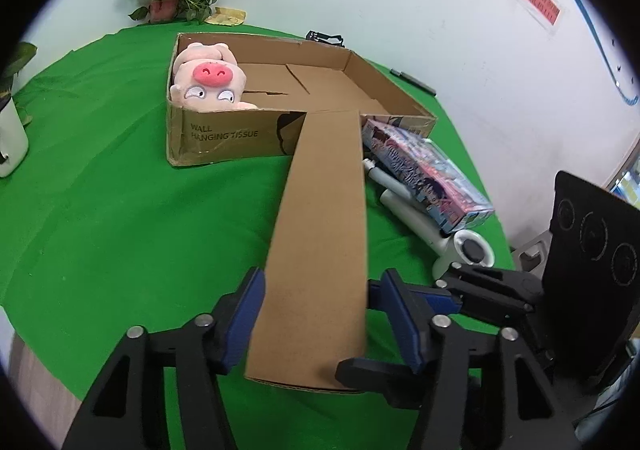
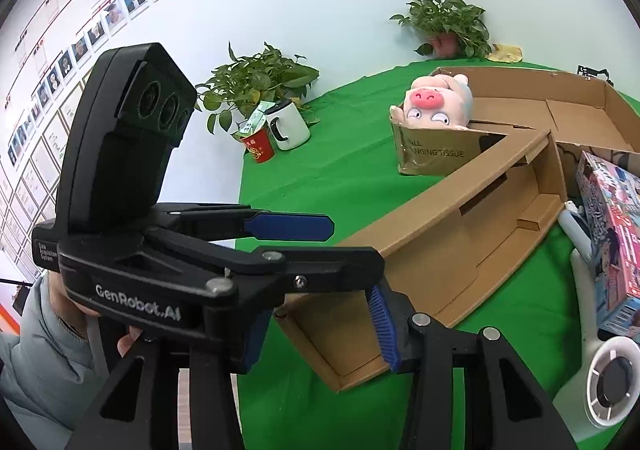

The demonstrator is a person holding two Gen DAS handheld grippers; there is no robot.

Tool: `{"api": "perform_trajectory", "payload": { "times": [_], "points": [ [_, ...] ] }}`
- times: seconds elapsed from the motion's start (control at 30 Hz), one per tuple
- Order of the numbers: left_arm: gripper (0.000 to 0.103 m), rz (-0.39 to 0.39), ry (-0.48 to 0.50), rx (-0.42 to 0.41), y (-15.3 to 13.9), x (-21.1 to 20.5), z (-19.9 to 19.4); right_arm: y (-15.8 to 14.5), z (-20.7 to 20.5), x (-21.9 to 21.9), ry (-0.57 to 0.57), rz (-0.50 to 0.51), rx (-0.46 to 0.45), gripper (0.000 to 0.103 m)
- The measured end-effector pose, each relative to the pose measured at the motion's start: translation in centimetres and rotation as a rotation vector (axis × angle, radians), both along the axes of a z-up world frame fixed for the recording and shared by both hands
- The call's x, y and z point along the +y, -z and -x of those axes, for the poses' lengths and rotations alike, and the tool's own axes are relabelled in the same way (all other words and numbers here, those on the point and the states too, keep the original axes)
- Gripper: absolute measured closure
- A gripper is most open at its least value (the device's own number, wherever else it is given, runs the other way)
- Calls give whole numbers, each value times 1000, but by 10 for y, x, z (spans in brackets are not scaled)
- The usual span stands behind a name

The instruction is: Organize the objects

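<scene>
1. the pig plush (image 1: 208,79) sits in the near-left corner of the open cardboard box (image 1: 224,137), apparently already sorted.
2. a long cardboard insert (image 1: 320,234) leans from the counter (image 1: 120,209) onto the box's front wall, probably being steered in.
3. the left hand-held gripper (image 1: 320,314) straddles its near end, jaws wide, pads not clearly pressing.
4. the right hand-held gripper (image 2: 316,334) also stands open; whether it touches is unclear.
5. a pink package (image 1: 424,173) and white fan (image 1: 472,250) wait outside.

The shallow brown cardboard box (image 1: 224,137) reads "WALL HANGING TISSUE" in dark print on its front wall. The black left tongs (image 2: 320,262) bear "GenRobot.AI" in white letters on their body.
</scene>
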State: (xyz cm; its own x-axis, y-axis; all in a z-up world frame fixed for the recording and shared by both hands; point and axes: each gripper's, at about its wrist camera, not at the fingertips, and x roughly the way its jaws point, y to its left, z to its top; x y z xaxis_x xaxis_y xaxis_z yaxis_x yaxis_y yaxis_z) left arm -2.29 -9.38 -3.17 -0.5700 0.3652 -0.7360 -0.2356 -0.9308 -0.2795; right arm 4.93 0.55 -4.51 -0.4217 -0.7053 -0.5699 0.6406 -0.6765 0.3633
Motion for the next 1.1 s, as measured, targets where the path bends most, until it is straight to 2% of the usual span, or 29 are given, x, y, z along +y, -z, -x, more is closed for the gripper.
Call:
{"api": "perform_trajectory", "payload": {
  "times": [0.13,0.23,0.3,0.33,0.47,0.7,0.83,0.97,1.07,1.1],
  "points": [
    [51,4,13,-1,-1,-6,1,1,4,-1,-1,10,-12,58],
    [54,47,9,11,-4,-9,2,0,4,1,11,-2,-10,55],
    [56,65,-2,14,-5,-14,2,-1,3,9,47,-2,-26,42],
    [56,75,-8,15,-5,-16,3,-1,3,13,68,6,-37,40],
    [72,133,-18,-21,4,-22,9,0,9,26,145,11,-102,35],
    [78,102,-4,-42,10,-27,4,18,27,21,191,-32,-223,35],
    [78,68,18,-58,14,-22,-5,23,28,20,197,-54,-240,37],
    [79,-4,49,-80,16,-13,-17,22,21,20,191,-94,-234,49],
    [80,-13,62,-99,20,4,-26,18,14,26,213,-140,-212,52],
    [80,-18,56,-113,24,8,-28,17,13,28,226,-162,-199,57]
  ]
}}
